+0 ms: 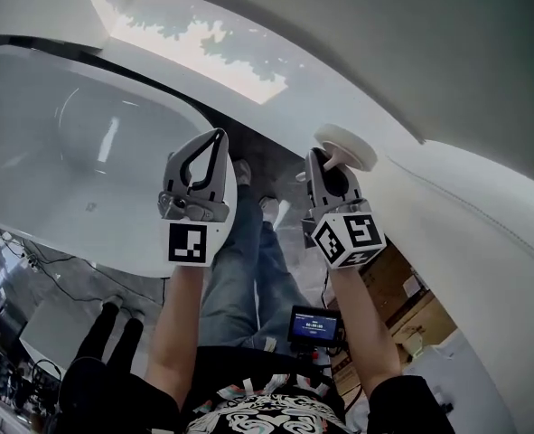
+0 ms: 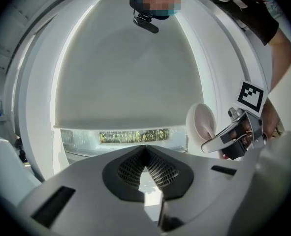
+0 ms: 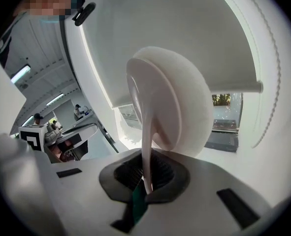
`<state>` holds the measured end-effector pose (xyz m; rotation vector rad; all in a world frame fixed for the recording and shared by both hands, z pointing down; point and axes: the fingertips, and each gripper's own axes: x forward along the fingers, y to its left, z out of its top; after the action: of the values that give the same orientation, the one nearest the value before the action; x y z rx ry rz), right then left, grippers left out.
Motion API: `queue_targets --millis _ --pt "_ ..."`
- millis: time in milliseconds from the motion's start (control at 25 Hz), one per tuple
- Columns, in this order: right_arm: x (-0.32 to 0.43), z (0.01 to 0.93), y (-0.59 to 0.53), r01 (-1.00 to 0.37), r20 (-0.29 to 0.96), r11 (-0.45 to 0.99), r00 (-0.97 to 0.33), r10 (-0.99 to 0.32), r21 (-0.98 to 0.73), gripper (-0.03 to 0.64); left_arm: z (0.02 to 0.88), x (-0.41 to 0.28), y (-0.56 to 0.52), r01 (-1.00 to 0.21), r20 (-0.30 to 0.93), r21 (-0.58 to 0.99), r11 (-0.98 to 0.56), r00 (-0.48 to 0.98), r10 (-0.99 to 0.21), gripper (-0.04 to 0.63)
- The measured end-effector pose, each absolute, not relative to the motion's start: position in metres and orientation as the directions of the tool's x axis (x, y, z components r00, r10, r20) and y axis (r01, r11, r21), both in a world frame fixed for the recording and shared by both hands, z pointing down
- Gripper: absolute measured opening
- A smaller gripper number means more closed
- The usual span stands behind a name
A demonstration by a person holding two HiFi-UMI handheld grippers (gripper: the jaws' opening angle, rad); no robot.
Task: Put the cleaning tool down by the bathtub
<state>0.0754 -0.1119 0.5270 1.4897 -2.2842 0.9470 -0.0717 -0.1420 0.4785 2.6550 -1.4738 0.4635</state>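
Patterned black-and-white shirt fabric (image 1: 267, 410) filled the bottom of the head view, with a small black screen device (image 1: 313, 325) hanging just in front of it. Two bare forearms reached forward from there. The left hand-held gripper (image 1: 214, 138) had its jaws pressed together at the tips with nothing between them, as its own view (image 2: 145, 149) also showed. The right hand-held gripper (image 1: 325, 163) pinched the thin white stem of the round white padded cleaning tool (image 1: 346, 145); in its own view (image 3: 146, 181) the stem ran down between the ribbed pads and the thick disc (image 3: 179, 102) stood upright above them, clear of any surface.

Below the grippers stood the person's blue-jeaned legs (image 1: 248, 269) and pale shoes (image 1: 241, 172) on a strip of dark grey floor (image 1: 280, 174). The large white oval bathtub (image 1: 86, 247) lay to the left, its curved rim just beside the legs. A white wall (image 1: 465, 215) curved along the right, and the tool's disc showed against its foot. A bright window strip (image 1: 194, 43) ran beyond the tub.

Open floor was narrow: only the band between tub rim and wall, partly taken by the shoes. Loose cables (image 1: 41, 260) lay at the tub's near left side, and brown cardboard boxes (image 1: 402, 297) crowded the right.
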Motion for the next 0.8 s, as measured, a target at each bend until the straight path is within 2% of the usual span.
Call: queue_targets --millis 80,240,320,400,560,800 --pt "0.074 0.549 -0.112 -0.883 0.545 0.263 -0.451 -0.707 -0.389 0.025 0.496 -0.072 -0.145 -0.879 0.268 0.008 -0.477 0.461 -0.846 0.009" --pt "0.081 0.589 -0.11 -0.886 0.574 0.236 -0.442 -0.689 -0.399 0.025 0.539 -0.06 -0.14 -0.795 0.368 -0.136 -0.591 0.513 -0.775 0.009" --pt "0.087 0.605 -0.112 -0.891 0.587 0.209 -0.426 -0.688 -0.402 0.025 0.553 -0.055 -0.142 -0.81 0.364 -0.101 -0.578 0.51 -0.779 0.009" --pt "0.09 0.621 -0.112 -0.894 0.598 0.196 -0.42 -0.682 -0.404 0.025 0.564 -0.051 -0.145 -0.857 0.335 0.0 -0.516 0.486 -0.807 0.009" --pt "0.095 0.646 -0.115 -0.896 0.618 0.173 -0.411 -0.67 -0.408 0.025 0.587 -0.035 -0.147 -0.814 0.372 -0.05 -0.579 0.523 -0.767 0.009" --pt "0.098 0.669 -0.126 -0.896 0.623 0.125 -0.39 -0.678 -0.425 0.025 0.605 -0.019 -0.162 -0.841 0.342 0.061 -0.537 0.523 -0.781 0.009"
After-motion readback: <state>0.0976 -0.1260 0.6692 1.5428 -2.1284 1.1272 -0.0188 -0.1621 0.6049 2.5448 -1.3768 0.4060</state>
